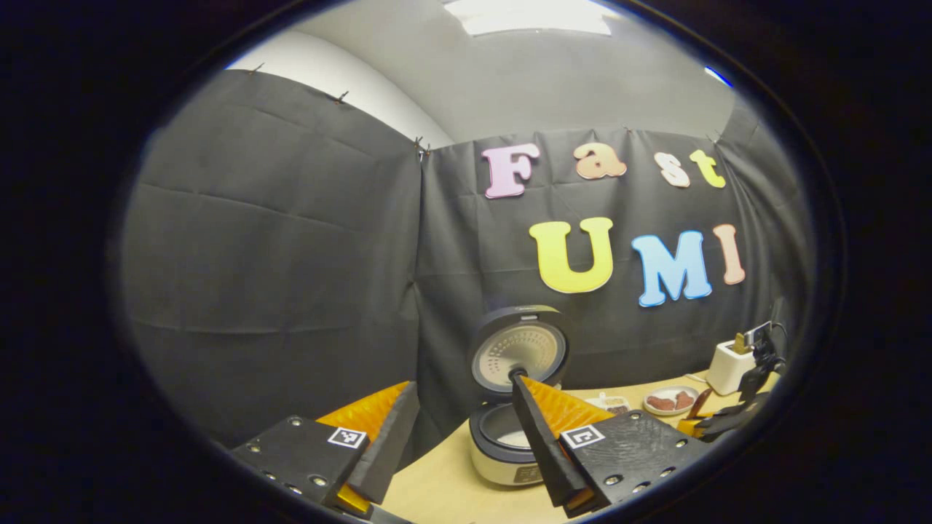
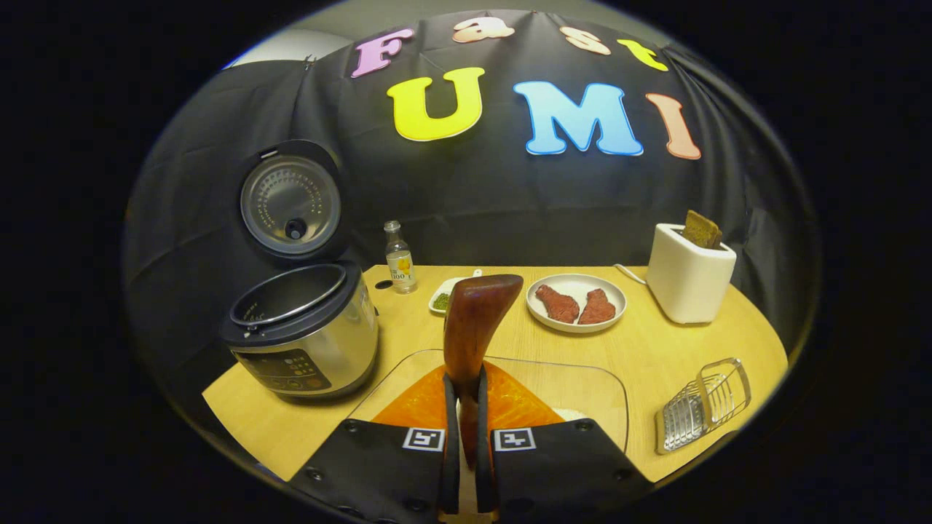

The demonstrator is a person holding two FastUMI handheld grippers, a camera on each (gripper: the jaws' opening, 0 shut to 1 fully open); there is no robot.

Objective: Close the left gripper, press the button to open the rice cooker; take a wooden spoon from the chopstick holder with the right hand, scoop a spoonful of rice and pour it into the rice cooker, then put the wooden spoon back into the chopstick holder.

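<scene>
Wooden spoon [image 2: 477,320] is what we are pinching upright in the right tongs [image 2: 466,415], keeping its bowl level for scooping, while the left tongs [image 1: 459,422] are hanging spread before the open rice cooker [image 1: 510,407].

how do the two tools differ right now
The left tool is open, its fingers spread wide with nothing between them; the right tool is shut on the spoon. The left tool points at the cooker, its lid up; the right tool is held over a clear tray, with the cooker off to one side. Both are held above the table.
</scene>
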